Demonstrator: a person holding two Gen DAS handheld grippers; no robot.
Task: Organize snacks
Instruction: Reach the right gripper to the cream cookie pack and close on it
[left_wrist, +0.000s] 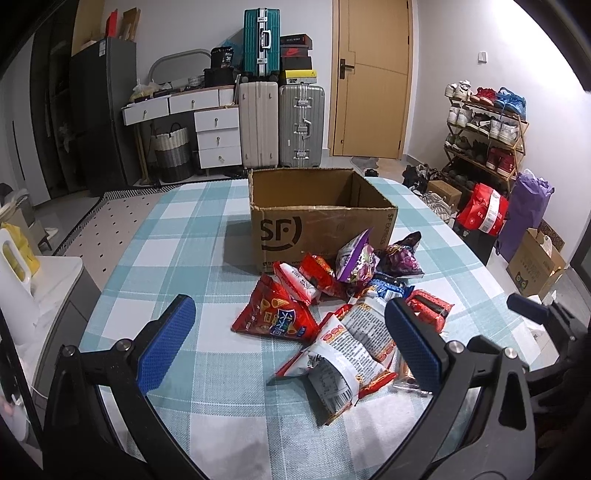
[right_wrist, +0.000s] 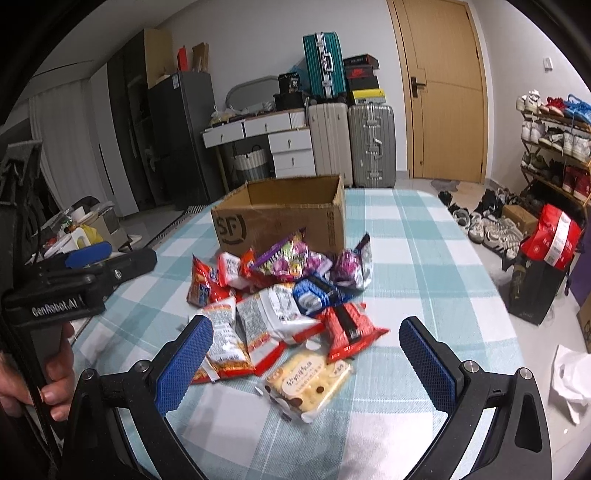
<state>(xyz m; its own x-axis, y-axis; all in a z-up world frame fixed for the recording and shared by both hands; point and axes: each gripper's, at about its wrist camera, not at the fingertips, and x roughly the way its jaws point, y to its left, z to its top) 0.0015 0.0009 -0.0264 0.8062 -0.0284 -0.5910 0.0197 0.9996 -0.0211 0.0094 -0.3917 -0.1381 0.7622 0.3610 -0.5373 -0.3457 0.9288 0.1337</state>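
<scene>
An open cardboard box (left_wrist: 321, 221) marked SF stands on the checked table; it also shows in the right wrist view (right_wrist: 280, 218). A pile of snack packets (left_wrist: 343, 306) lies in front of it: red, purple, blue and white bags (right_wrist: 280, 288). A clear cookie packet (right_wrist: 308, 380) lies nearest, between my right fingers. My left gripper (left_wrist: 288, 325) is open and empty, above the pile's near left side. My right gripper (right_wrist: 306, 343) is open and empty, just short of the cookie packet. The left gripper (right_wrist: 88, 258) also shows at the left of the right wrist view.
The table (left_wrist: 177, 236) has a blue and white checked cloth. Suitcases (left_wrist: 280, 125), a drawer unit (left_wrist: 218, 136) and a door (left_wrist: 373, 77) stand behind. A shoe rack (left_wrist: 484, 133) and bags (left_wrist: 484, 210) are on the floor at the right.
</scene>
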